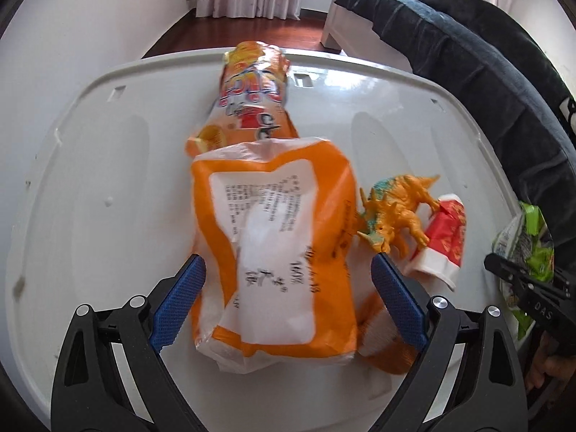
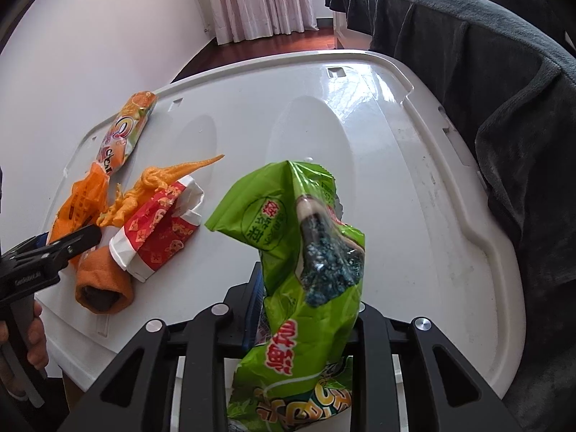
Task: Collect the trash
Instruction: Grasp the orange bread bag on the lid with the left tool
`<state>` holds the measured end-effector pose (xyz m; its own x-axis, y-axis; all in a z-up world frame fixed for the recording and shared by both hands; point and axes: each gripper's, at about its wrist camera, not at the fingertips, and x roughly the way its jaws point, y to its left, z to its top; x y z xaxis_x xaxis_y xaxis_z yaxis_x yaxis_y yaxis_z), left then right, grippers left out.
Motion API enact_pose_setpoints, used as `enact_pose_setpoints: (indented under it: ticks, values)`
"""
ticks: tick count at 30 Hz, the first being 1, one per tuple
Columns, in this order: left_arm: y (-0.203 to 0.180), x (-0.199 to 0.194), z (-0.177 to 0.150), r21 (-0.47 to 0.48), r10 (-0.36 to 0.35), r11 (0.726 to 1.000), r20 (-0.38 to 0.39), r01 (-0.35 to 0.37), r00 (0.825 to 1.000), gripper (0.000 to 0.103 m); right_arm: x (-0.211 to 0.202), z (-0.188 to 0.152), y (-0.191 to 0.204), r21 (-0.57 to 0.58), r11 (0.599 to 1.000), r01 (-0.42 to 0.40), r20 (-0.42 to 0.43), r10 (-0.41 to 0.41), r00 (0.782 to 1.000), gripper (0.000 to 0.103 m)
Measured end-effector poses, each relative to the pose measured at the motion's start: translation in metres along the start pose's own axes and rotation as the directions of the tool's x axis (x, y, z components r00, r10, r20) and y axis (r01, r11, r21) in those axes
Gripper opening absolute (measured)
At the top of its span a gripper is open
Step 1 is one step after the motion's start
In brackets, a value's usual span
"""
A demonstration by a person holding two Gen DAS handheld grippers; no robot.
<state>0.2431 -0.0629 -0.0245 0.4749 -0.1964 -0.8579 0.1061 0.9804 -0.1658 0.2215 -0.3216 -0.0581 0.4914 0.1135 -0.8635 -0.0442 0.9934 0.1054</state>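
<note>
A: Trash is partly in hand: the right gripper [image 2: 306,309] is clamping a green snack wrapper [image 2: 298,252] above the white lid [image 2: 414,180].

B: Remaining?

A: The orange bag [image 1: 273,252] is lying between the left gripper [image 1: 288,288]'s wide-open, untouching jaws; beyond it, an orange wrapper [image 1: 252,97]; rightward, a red paper cup [image 1: 442,237] (the toy dinosaur [image 1: 399,208] is crowding it).
</note>
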Motion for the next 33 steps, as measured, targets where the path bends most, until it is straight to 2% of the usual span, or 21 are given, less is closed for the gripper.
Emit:
enact_pose_setpoints:
  ticks: [1,2,3,6,9,11,13,18,21,26,30,33]
  values:
    - [0.005,0.001,0.003,-0.013,-0.002,1.0,0.006,0.002,1.0,0.087,0.0,0.0,0.0,0.001,1.0,0.002,-0.001,-0.002,1.0,0.026]
    - [0.009,0.003,0.004,-0.023,-0.004,1.0,0.007,0.004,1.0,0.075,0.001,0.001,0.001,0.002,1.0,0.002,-0.001,-0.002,1.0,0.026]
    - [0.014,0.005,0.004,-0.032,0.001,0.999,0.0,-0.001,1.0,0.069,0.0,0.001,0.001,0.003,1.0,0.002,-0.002,-0.002,1.0,0.027]
    - [0.024,0.006,0.007,-0.015,0.058,0.998,0.023,-0.058,0.998,0.04,0.0,0.0,0.002,-0.001,1.0,0.007,0.002,-0.007,1.0,0.027]
    - [0.029,0.0,0.001,-0.009,0.051,0.999,0.055,-0.051,0.997,0.03,-0.001,-0.002,0.006,-0.005,1.0,0.019,0.005,-0.019,1.0,0.027]
    - [0.028,-0.006,-0.007,0.017,0.077,0.997,0.083,-0.079,0.994,0.022,-0.002,-0.003,0.007,-0.012,1.0,0.027,0.011,-0.027,1.0,0.027]
    - [0.024,-0.015,-0.015,0.034,0.086,0.995,0.105,-0.09,0.991,0.018,-0.002,-0.004,0.009,-0.015,0.999,0.035,0.021,-0.035,0.999,0.027]
    - [0.03,-0.034,-0.04,0.014,0.07,0.997,0.115,-0.072,0.991,0.018,-0.004,-0.008,0.009,-0.01,0.999,0.038,0.029,-0.038,0.999,0.026]
    - [0.031,-0.042,-0.049,-0.011,0.095,0.995,0.119,-0.095,0.988,0.016,-0.006,-0.009,0.01,-0.005,1.0,0.023,0.024,-0.023,0.999,0.026]
    - [0.032,-0.068,-0.062,-0.045,0.12,0.992,0.141,-0.115,0.983,0.016,-0.026,-0.012,0.02,0.001,1.0,0.002,0.065,-0.002,0.998,0.026]
    - [0.028,-0.095,-0.07,-0.043,0.138,0.99,0.17,-0.132,0.976,0.016,-0.059,-0.026,0.035,-0.004,0.997,-0.071,0.117,0.071,0.991,0.026]
    - [0.018,-0.117,-0.087,-0.002,0.175,0.984,0.207,-0.179,0.963,0.016,-0.085,-0.042,0.051,-0.032,0.993,-0.115,0.168,0.119,0.979,0.026]
